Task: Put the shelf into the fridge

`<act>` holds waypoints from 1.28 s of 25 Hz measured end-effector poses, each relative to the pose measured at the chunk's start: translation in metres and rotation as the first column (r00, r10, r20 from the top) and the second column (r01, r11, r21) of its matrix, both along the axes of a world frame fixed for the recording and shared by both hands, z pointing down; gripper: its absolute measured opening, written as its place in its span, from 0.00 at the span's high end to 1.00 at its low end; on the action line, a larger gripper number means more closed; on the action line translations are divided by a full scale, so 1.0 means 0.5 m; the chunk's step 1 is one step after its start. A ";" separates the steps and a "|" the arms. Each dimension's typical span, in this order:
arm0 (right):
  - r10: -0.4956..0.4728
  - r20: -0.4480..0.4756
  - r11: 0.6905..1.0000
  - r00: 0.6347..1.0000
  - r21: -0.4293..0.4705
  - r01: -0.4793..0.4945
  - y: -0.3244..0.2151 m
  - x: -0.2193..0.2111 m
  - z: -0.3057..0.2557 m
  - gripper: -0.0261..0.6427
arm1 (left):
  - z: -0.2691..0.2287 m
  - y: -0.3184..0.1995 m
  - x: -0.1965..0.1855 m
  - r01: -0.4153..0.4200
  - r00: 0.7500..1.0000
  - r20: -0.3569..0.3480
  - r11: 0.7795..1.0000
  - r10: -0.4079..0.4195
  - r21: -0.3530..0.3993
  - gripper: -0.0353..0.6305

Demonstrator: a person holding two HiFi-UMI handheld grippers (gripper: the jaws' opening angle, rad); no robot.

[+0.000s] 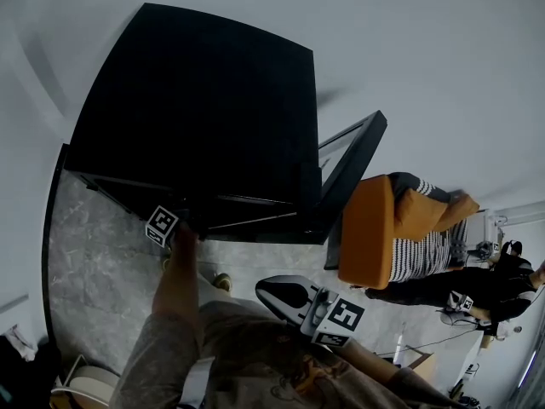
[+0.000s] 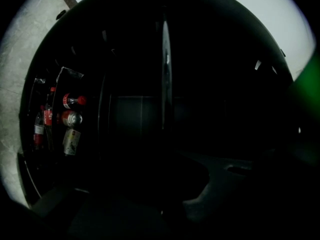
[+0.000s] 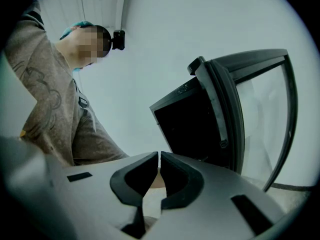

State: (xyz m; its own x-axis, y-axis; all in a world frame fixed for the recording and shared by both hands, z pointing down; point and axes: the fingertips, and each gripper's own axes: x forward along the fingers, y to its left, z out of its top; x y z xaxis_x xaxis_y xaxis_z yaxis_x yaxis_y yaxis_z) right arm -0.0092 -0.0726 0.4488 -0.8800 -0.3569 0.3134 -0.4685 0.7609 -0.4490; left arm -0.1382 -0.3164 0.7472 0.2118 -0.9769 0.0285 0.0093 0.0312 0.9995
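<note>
The black fridge (image 1: 196,109) stands with its glass door (image 1: 351,162) swung open to the right. My left gripper, known by its marker cube (image 1: 162,226), reaches into the dark opening, and its jaws are hidden there. In the left gripper view a thin pale plate edge (image 2: 165,79), perhaps the shelf, stands on end in the dark interior. The jaws are too dark to read. My right gripper (image 1: 288,295) hangs back near my body, away from the fridge. It (image 3: 159,155) is shut with nothing between the fingers, and the fridge (image 3: 192,126) and door (image 3: 250,109) rise beyond it.
Bottles and cans (image 2: 70,119) fill racks at the left of the left gripper view. An orange seat (image 1: 368,228) with a person in stripes (image 1: 421,254) sits right of the door. Another person in black (image 1: 502,271) is further right. Grey marble floor (image 1: 94,262) lies left.
</note>
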 end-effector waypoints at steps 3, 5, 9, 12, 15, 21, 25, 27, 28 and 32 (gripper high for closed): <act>0.000 -0.007 1.000 1.000 0.000 0.000 -0.001 -0.001 -0.001 0.92 | -0.002 -0.012 0.003 -0.003 1.000 -0.005 1.000 0.003 0.003 0.92; 0.006 -0.008 1.000 1.000 0.003 -0.006 -0.003 0.002 0.002 0.92 | -0.001 -0.019 0.004 -0.003 1.000 -0.009 1.000 0.003 0.001 0.92; 0.010 -0.003 1.000 1.000 -0.004 -0.010 -0.003 -0.002 -0.002 0.92 | 0.000 -0.031 0.002 0.007 1.000 -0.019 1.000 -0.007 -0.008 0.92; 0.020 -0.005 1.000 1.000 -0.002 -0.020 -0.004 0.001 -0.004 0.92 | -0.001 -0.045 0.005 0.008 1.000 -0.026 1.000 -0.008 -0.013 0.92; 0.030 -0.014 1.000 0.999 0.006 -0.030 -0.005 0.009 0.001 0.92 | 0.000 -0.059 0.006 0.005 1.000 -0.015 1.000 -0.006 -0.013 0.92; 0.047 -0.014 0.999 0.999 -0.011 -0.047 -0.009 0.011 0.000 0.92 | 0.008 -0.076 -0.001 0.015 1.000 0.003 1.000 -0.015 0.008 0.92; 0.047 -0.021 0.999 0.999 -0.017 -0.047 -0.007 0.011 0.006 0.92 | 0.026 -0.084 -0.007 0.033 0.999 0.011 0.999 -0.033 0.018 0.92; 0.049 -0.023 0.999 0.999 -0.018 -0.049 -0.008 0.010 0.007 0.92 | 0.013 -0.089 -0.001 0.016 1.000 0.005 1.000 -0.016 0.022 0.92; 0.051 -0.023 0.999 0.998 -0.018 -0.052 -0.009 0.010 0.008 0.92 | 0.008 -0.091 0.003 0.006 1.000 0.003 1.000 -0.006 0.023 0.92; 0.068 -0.026 0.998 0.997 -0.017 -0.068 -0.012 0.015 0.008 0.92 | 0.009 -0.097 0.004 0.005 1.000 0.006 1.000 -0.005 0.029 0.92</act>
